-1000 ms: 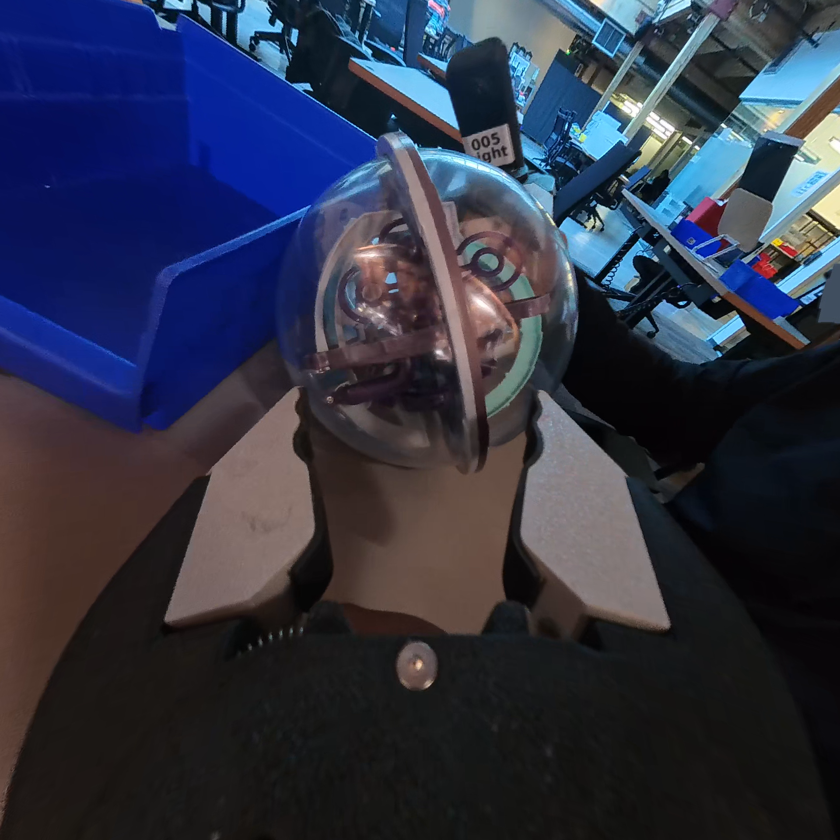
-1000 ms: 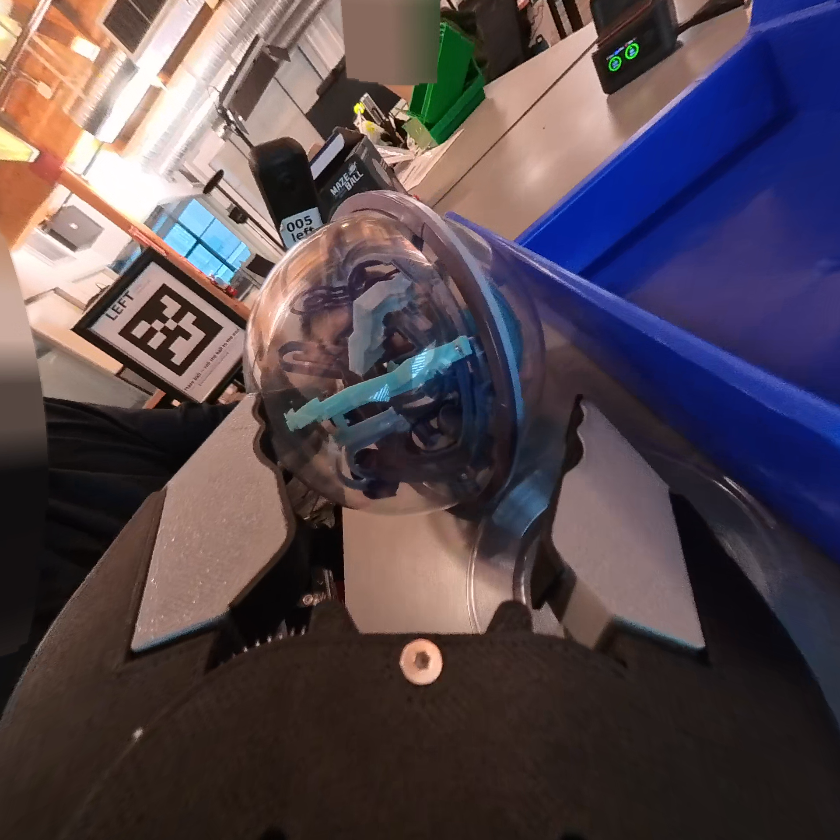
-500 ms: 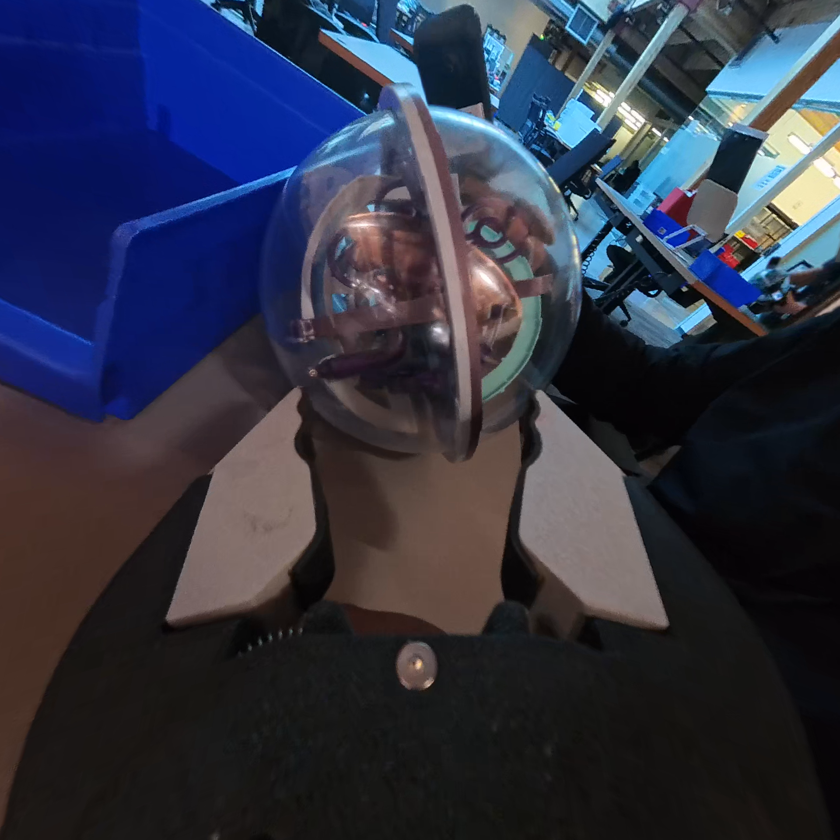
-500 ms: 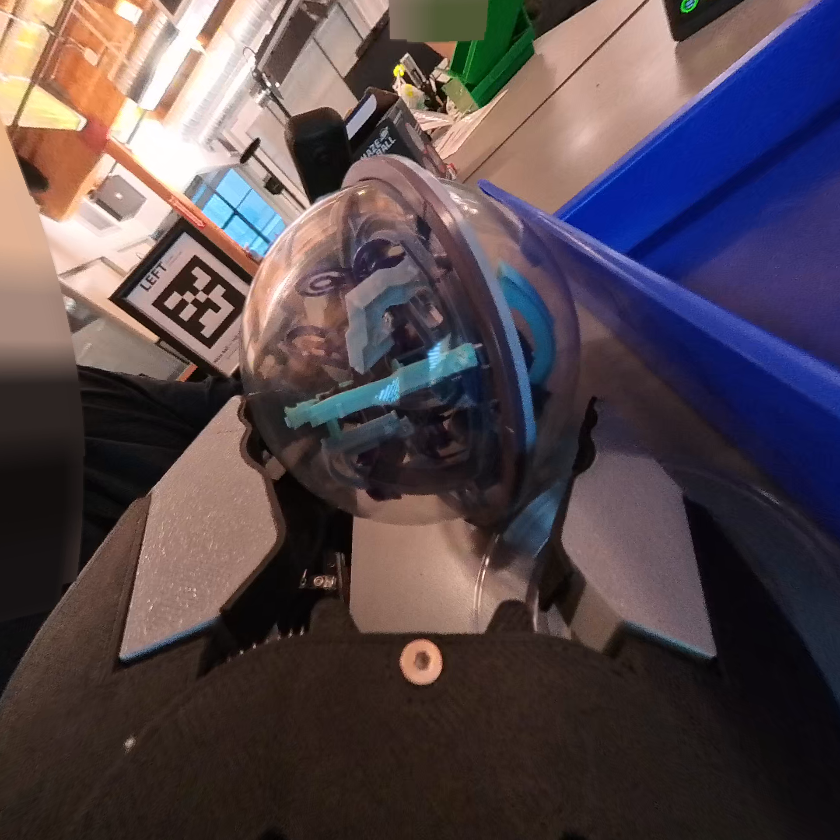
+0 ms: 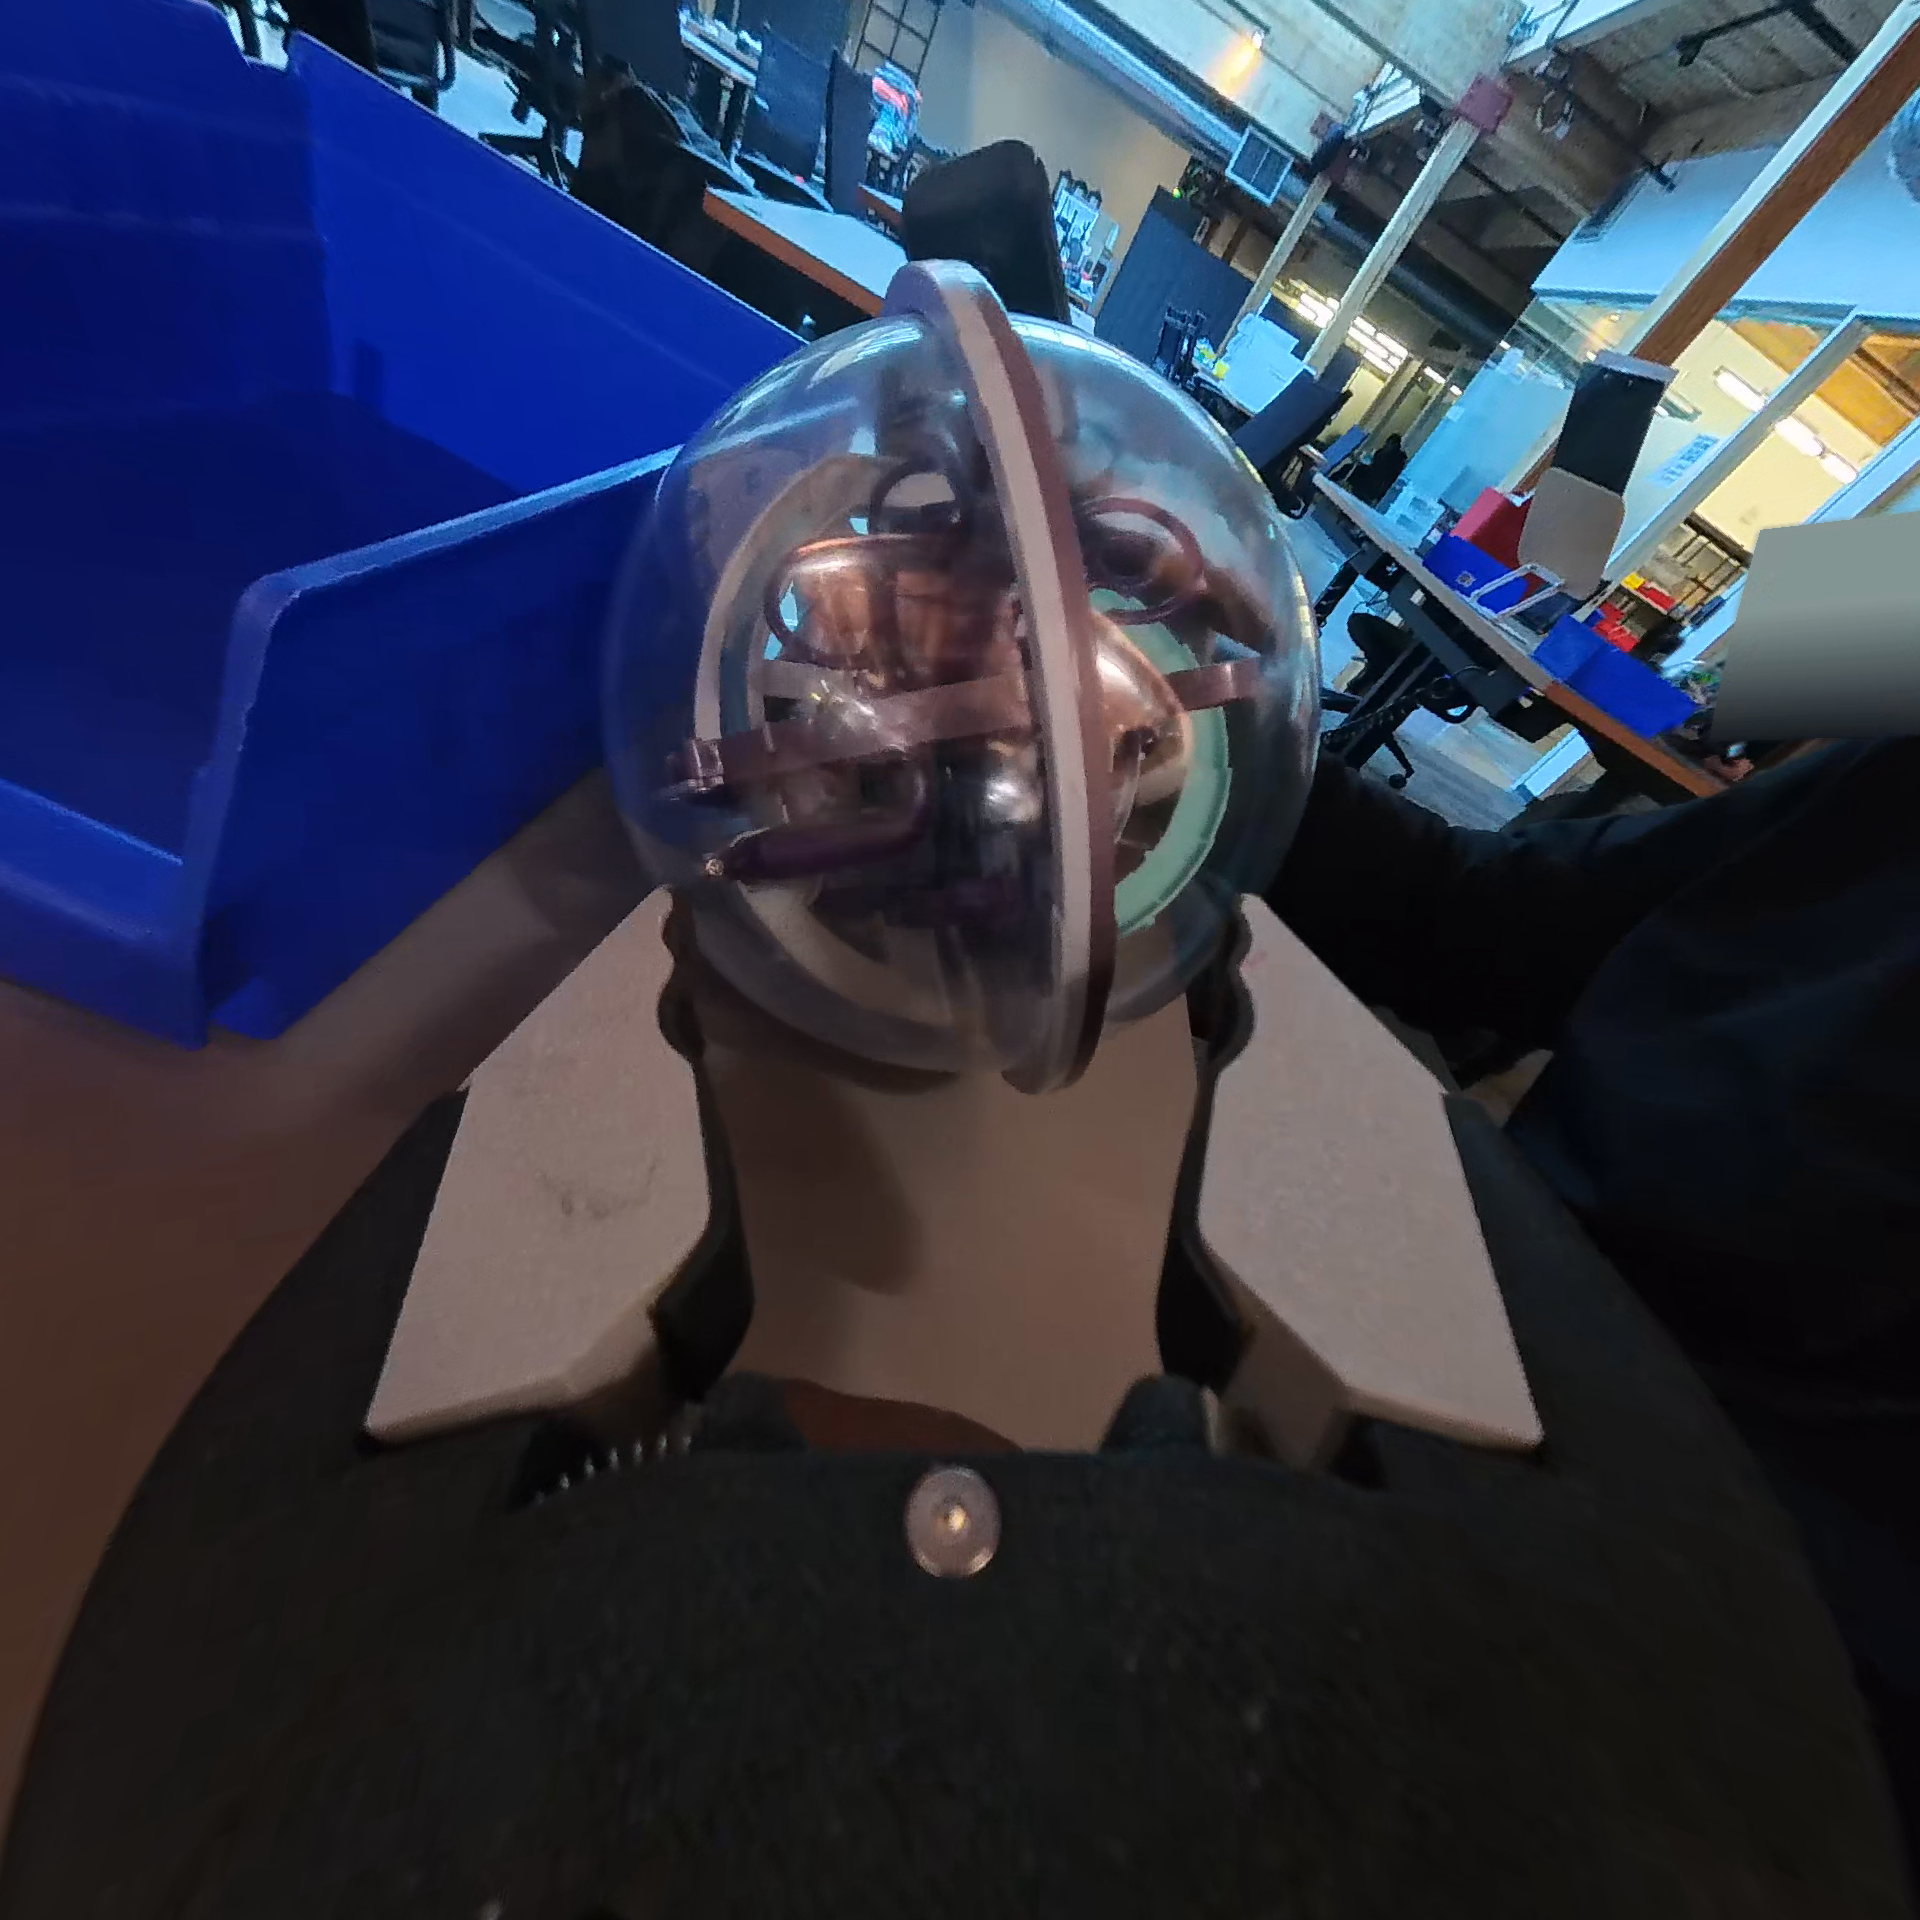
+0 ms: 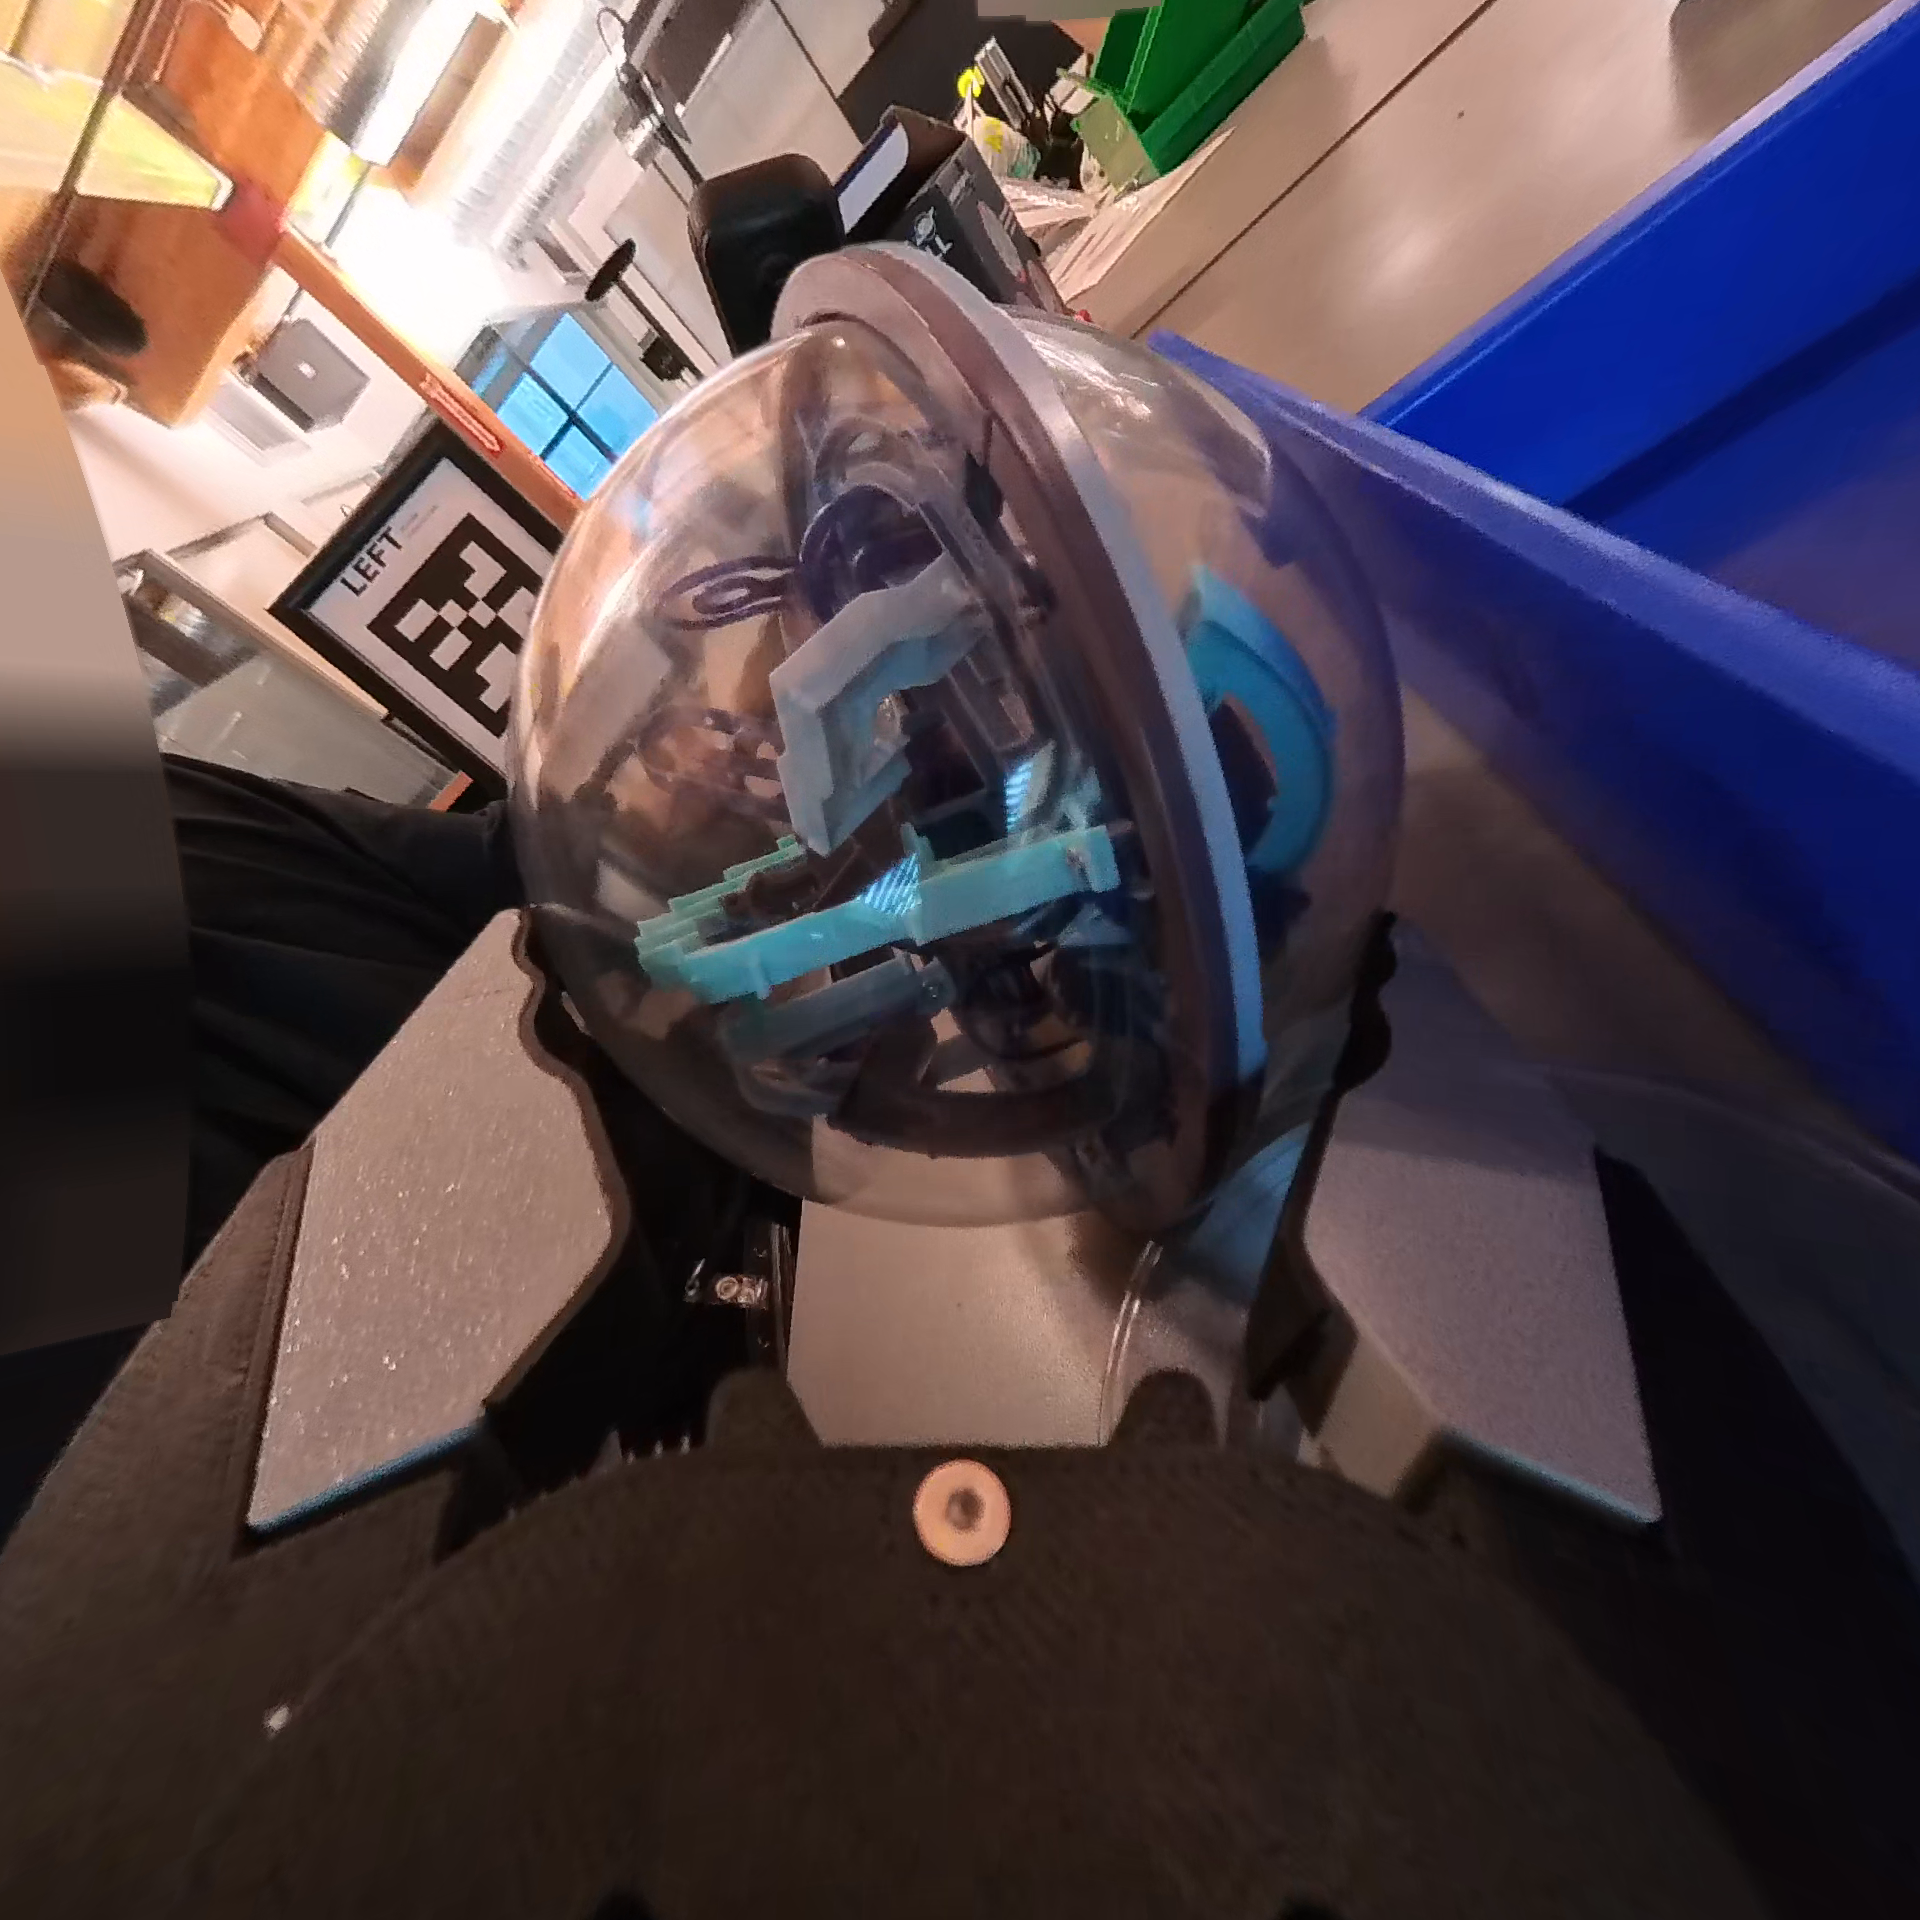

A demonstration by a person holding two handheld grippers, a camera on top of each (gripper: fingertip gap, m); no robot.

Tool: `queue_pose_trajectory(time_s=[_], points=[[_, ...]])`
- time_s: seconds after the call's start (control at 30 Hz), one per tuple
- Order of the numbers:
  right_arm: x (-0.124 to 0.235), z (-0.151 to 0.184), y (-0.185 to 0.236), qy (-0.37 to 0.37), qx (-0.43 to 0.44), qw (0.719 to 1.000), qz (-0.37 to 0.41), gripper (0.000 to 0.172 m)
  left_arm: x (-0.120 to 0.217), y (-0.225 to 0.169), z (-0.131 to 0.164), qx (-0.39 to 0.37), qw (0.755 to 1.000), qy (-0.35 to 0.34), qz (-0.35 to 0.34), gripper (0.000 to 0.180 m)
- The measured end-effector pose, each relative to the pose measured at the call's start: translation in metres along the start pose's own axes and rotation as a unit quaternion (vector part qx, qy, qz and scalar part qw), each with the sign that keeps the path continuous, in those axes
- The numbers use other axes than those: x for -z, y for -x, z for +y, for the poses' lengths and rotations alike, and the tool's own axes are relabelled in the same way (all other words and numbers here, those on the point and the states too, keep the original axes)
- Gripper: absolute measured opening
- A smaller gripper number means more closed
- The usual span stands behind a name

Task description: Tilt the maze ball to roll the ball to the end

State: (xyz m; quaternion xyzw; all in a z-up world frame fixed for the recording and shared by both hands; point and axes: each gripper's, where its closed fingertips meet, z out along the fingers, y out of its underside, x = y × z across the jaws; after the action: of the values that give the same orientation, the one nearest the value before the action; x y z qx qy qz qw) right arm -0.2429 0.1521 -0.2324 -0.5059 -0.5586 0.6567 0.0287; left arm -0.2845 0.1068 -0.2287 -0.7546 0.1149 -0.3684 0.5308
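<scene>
The maze ball (image 6: 956, 748) now fills more of the right wrist view than a second ago, and its seam ring is turned a little. The right gripper (image 6: 956, 997) has its fingers wider apart around it. The blue bin (image 5: 312, 644) has shifted in the left wrist view.

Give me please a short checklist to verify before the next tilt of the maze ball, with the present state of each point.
1. Left tool grips the maze ball, fingers on both sides: ok.
2. Right tool grips the ball from the opposite side: ok.
3. Ball lifted off the table: ok.
4. Distance from the blue bin: not ok, its rim is very near.
5. Position of the small ball inside the maze: cannot tell.
</scene>
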Motion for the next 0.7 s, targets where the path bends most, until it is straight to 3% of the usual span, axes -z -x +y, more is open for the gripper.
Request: queue_pose_trajectory(time_s=[0.7], points=[[-0.002,0.003,0.011,-0.008,0.087,0.996,0.013,0.145,0.004,-0.011,0.0,-0.087,0.996,0.006,-0.011,0.097]])
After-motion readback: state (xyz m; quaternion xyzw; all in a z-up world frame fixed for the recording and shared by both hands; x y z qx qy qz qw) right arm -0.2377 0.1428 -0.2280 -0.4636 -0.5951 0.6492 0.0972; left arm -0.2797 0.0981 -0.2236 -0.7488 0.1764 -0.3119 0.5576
